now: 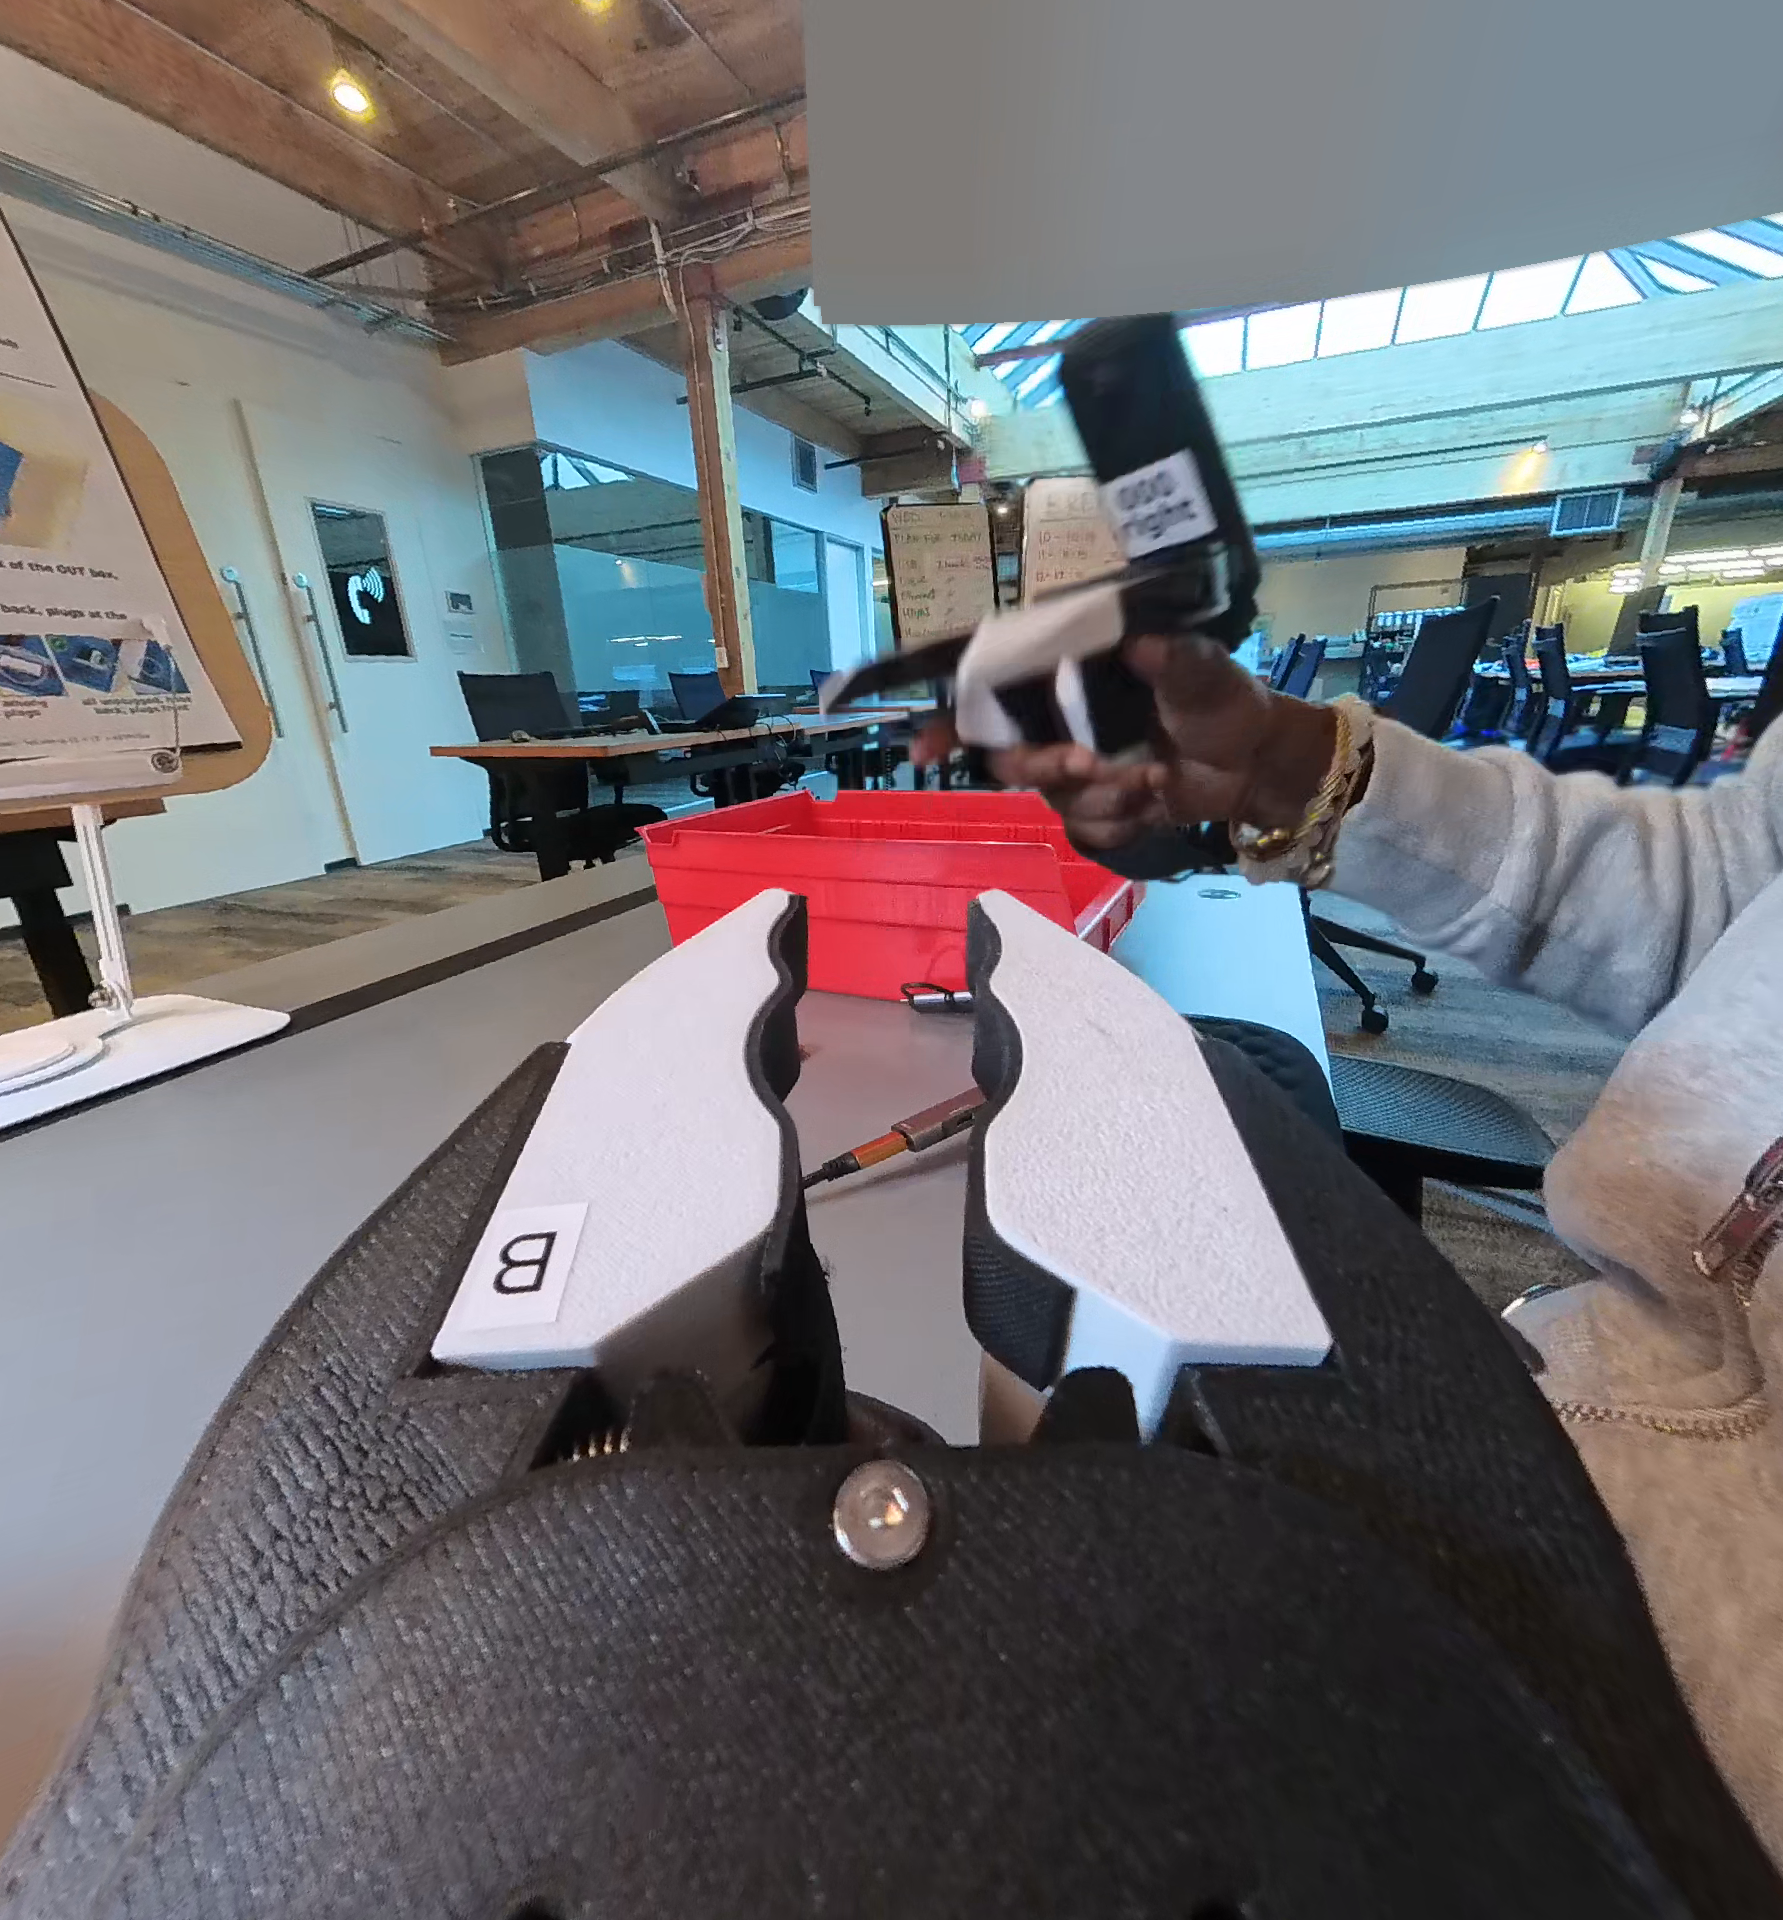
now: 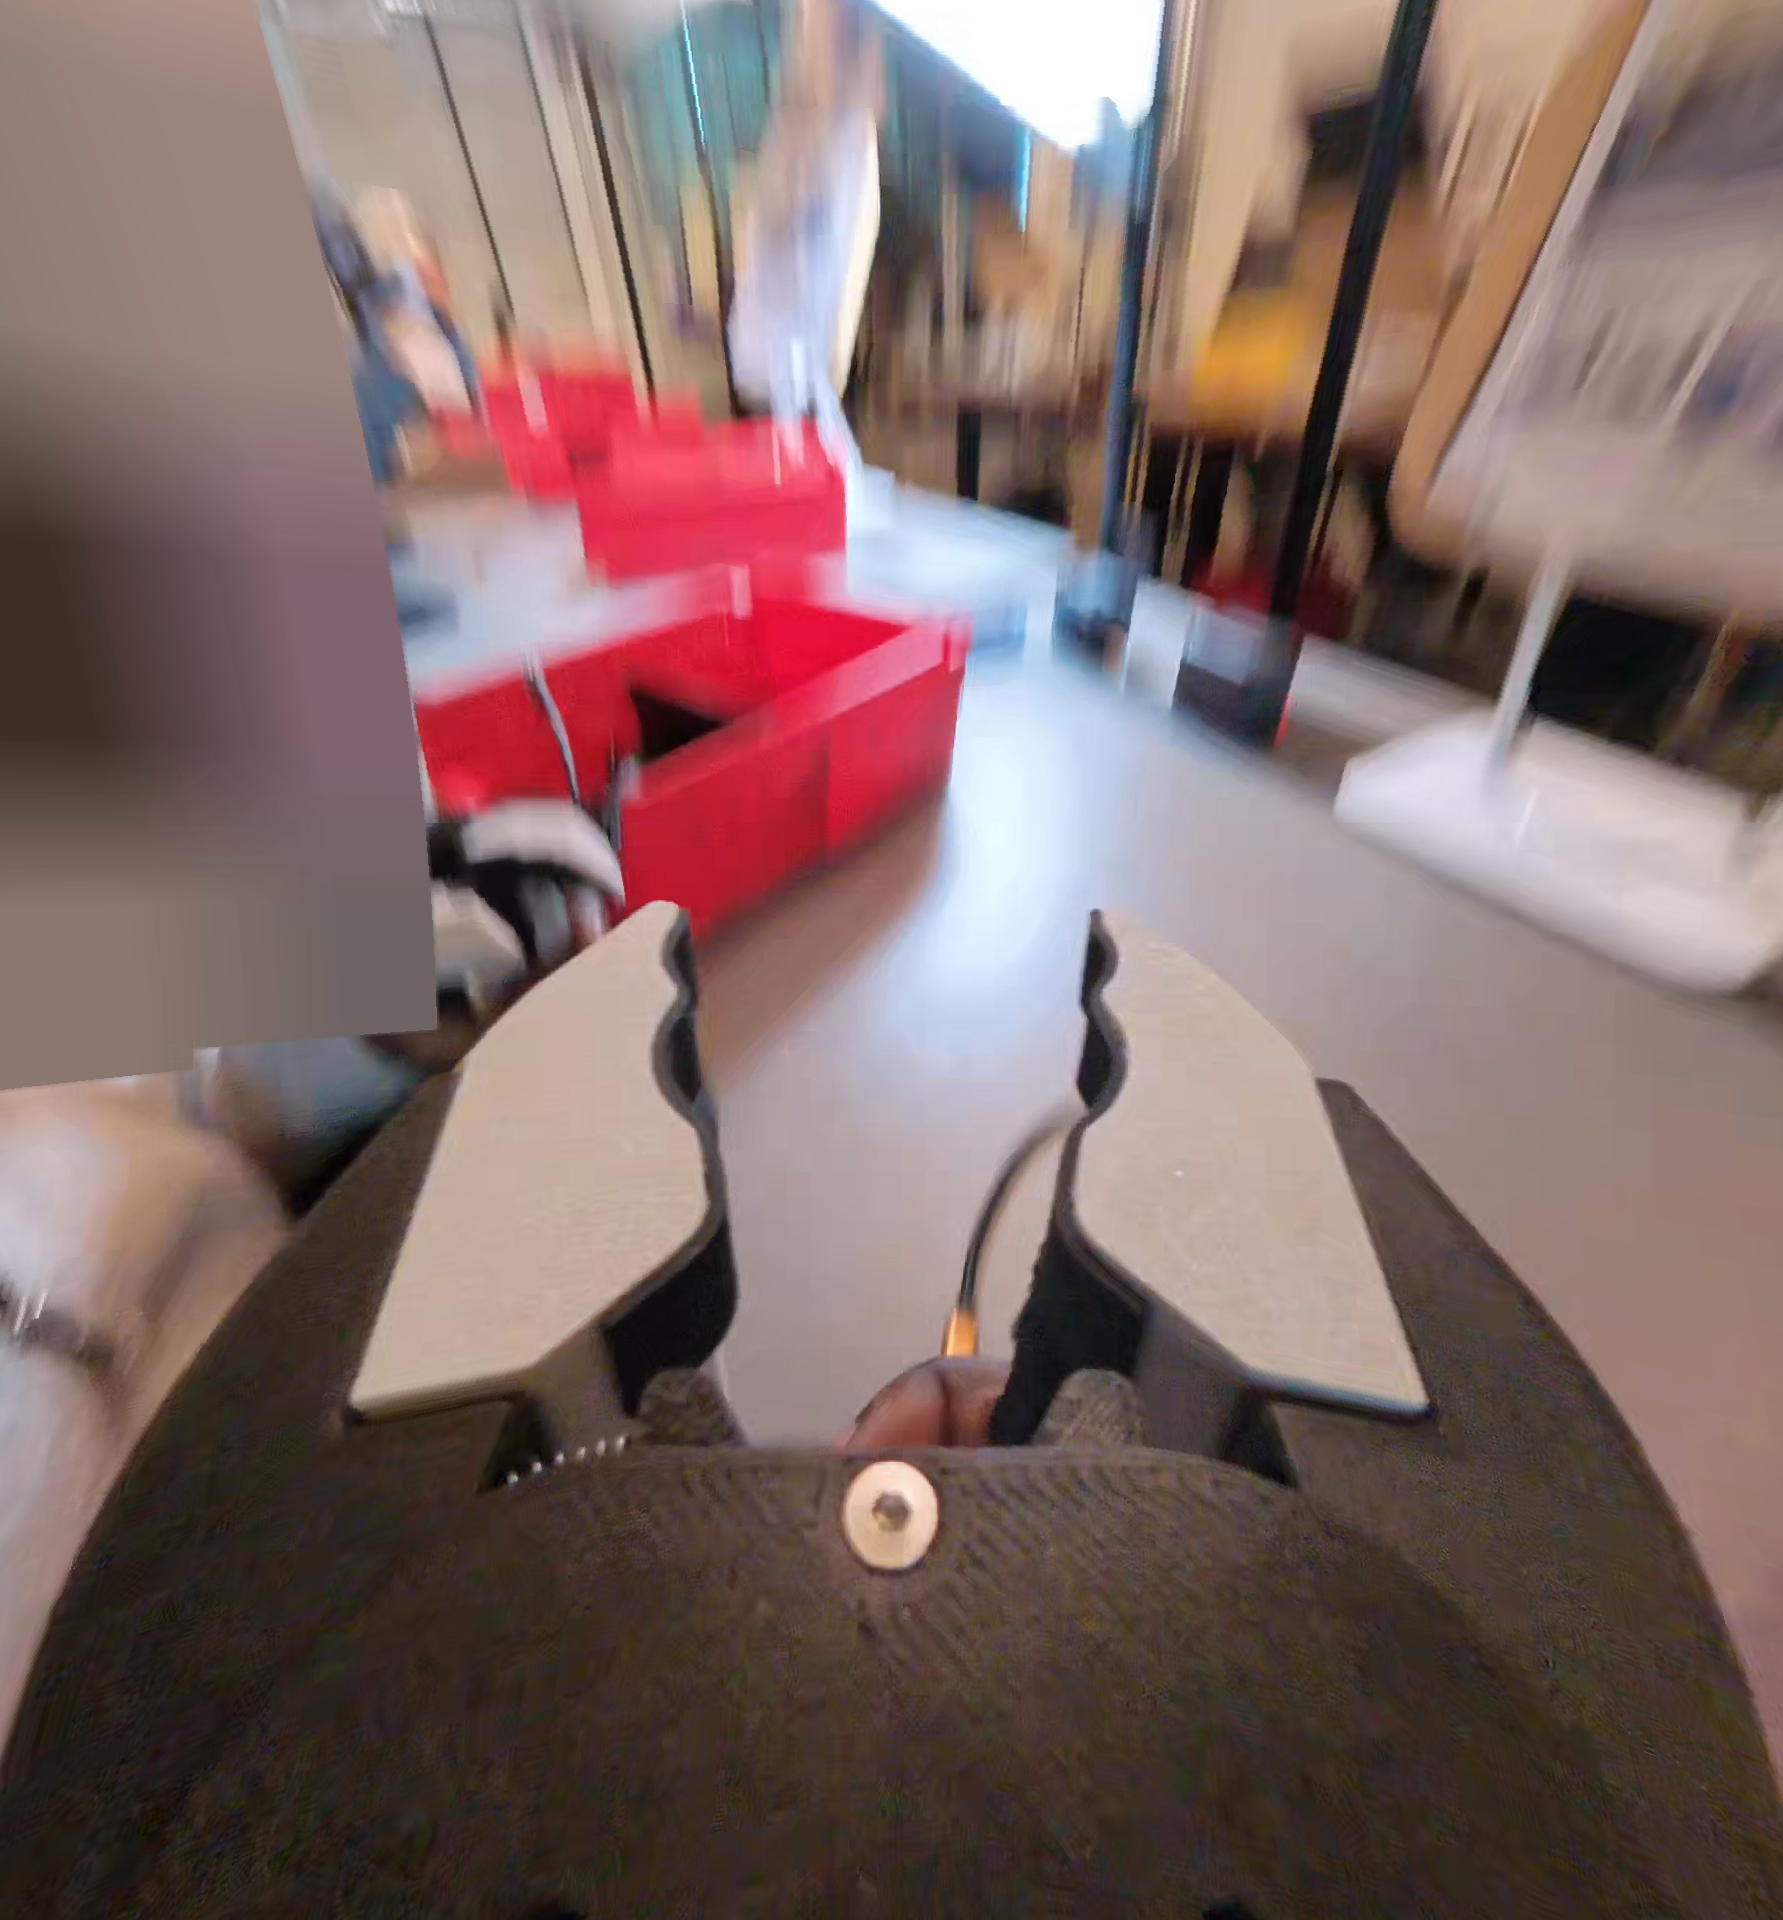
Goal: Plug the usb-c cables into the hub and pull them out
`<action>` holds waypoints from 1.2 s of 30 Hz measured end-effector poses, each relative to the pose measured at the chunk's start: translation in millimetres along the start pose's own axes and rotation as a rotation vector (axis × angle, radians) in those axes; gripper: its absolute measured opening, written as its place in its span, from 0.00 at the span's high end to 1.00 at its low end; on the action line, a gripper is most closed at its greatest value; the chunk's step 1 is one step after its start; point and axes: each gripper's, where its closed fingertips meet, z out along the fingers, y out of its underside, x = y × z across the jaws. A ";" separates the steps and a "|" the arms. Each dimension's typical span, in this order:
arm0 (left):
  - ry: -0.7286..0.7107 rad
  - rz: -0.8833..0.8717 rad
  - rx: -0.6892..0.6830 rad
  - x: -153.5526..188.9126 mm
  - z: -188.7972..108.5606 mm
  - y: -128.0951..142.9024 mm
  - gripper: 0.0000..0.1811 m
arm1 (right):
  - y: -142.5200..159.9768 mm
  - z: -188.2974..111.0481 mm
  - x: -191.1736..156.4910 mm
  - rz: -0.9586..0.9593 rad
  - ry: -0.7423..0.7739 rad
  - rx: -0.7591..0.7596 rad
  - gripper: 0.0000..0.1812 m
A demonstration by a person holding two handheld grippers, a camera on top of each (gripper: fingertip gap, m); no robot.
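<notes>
left tongs [image 1: 885, 940]: fingers parted, nothing between them, held low and level | right tongs [image 2: 885, 925]: fingers wide apart, empty, raised in the air | right hand [image 1: 1147, 769]: wrapped around the handle, grey sleeve

— What do the tools look like?
— Each gripper, left [image 1: 885, 961] and right [image 2: 885, 971], has pale fingers [image 1: 658, 1143] with wavy black pads on a rough black body with one silver screw [image 1: 881, 1513].
— Markings?
— A white letter sticker [image 1: 521, 1263].
— And the person?
— Grey fleece sleeve [image 1: 1510, 862], zip [image 1: 1765, 1195], gold bracelet [image 1: 1318, 800].
</notes>
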 end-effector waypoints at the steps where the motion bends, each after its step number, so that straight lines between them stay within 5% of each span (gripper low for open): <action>1: -0.001 0.002 0.001 0.1 0.0 -0.1 0.84 | -26.3 -6.3 -3.8 -0.057 0.009 0.176 0.55; 4: -0.001 0.011 -0.001 0.8 0.4 -0.1 0.84 | -81.2 -49.5 -19.7 -0.249 0.062 0.731 0.46; 6: -0.002 0.022 -0.005 1.8 0.8 0.3 0.84 | -84.9 -77.0 -22.8 -0.335 0.150 0.946 0.47; 13: -0.067 0.093 -0.113 -8.9 -18.6 -20.5 0.80 | -73.4 -93.9 -11.4 -0.360 0.251 0.954 0.32; 16: -0.377 0.234 -0.185 -55.7 -59.9 -53.0 0.64 | -74.4 -99.6 -12.8 -0.353 0.253 0.986 0.30; 19: -0.665 0.561 -0.165 -82.8 -119.4 -104.4 0.52 | -71.6 -98.3 -9.7 -0.374 0.288 0.980 0.30; 22: -0.759 0.757 -0.378 -88.5 -166.7 -118.7 0.51 | -74.0 -98.4 -11.1 -0.355 0.277 1.006 0.30; 25: -0.526 0.640 -0.743 -80.6 -191.5 -71.9 0.53 | -76.3 -96.9 -15.2 -0.339 0.253 1.019 0.30; 30: -0.517 0.914 -1.215 -124.0 -227.8 -47.5 0.66 | -77.1 -93.0 -22.1 -0.386 0.264 1.000 0.30; 36: -0.336 0.897 -1.525 -141.2 -240.0 -1.4 0.75 | -80.0 -100.0 -21.0 -0.387 0.272 1.016 0.31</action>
